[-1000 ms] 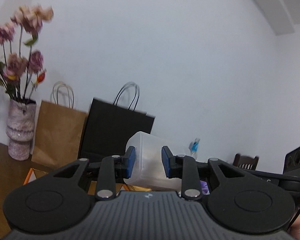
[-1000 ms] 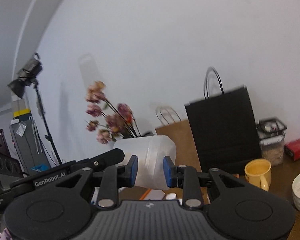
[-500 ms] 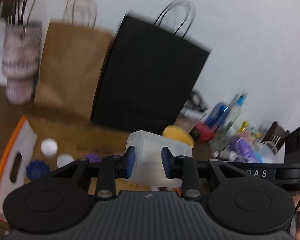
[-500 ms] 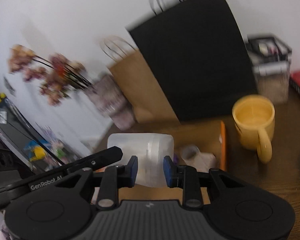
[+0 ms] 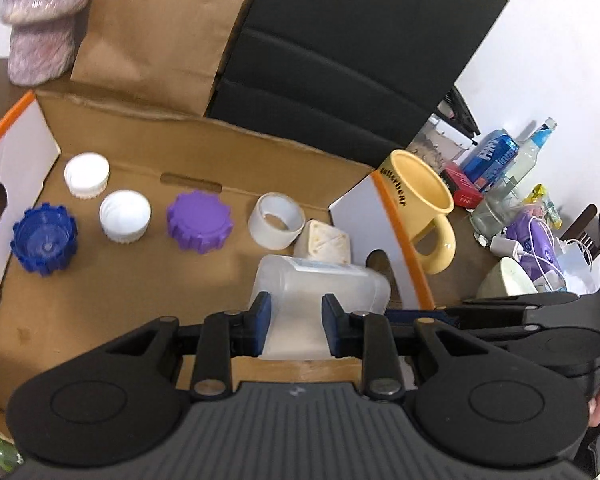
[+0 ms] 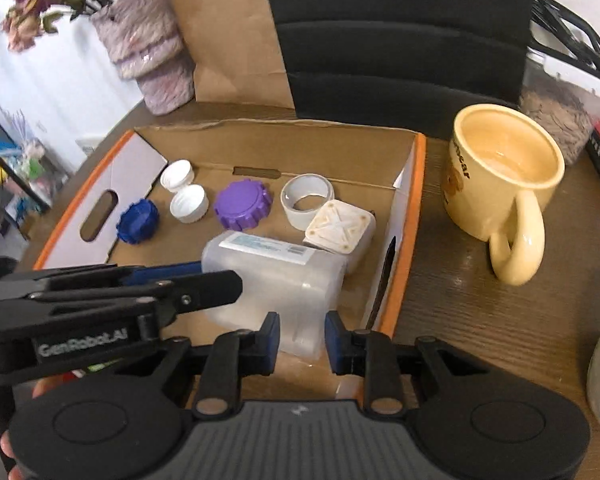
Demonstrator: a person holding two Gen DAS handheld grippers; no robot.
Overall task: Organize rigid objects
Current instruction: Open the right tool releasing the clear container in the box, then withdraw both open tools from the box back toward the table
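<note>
Table [image 6: 480,312]: dark wood grain; the tray, the bags, the vase and the mug are carried on it.
Black paper bag [image 6: 396,40]: stood upright behind the tray, just beside the brown paper bag [image 6: 228,32].
Cardboard tray [image 6: 408,216]: shallow, orange-edged, with white end walls pierced by handle slots; all the small things are held in it.
Vase [image 6: 152,68]: mottled pink and white, placed at the tray's far left corner, dried flowers carried in it.
Clear plastic container [image 6: 276,276]: lain on its side over the right half of the tray floor, a white label turned upward; whether the floor is touched cannot be told.
Left claw [image 5: 294,320]: closed on the container's near end, both blue pads pressed against its wall.
Right claw [image 6: 300,338]: closed on the same container from the other side, pads seen against the plastic.
Yellow mug [image 6: 500,176]: stood upright on the table just outside the tray's right wall, handle turned toward the camera.
Square cream lid [image 6: 338,230]: found just beyond the container, near the right wall.
Tape ring [image 6: 306,200]: set beside the square lid.
Purple cap [image 6: 242,204]: placed at mid tray.
Blue cap [image 6: 138,222]: placed near the left wall.
Two white caps [image 6: 188,202]: laid between the blue and the purple.
</note>
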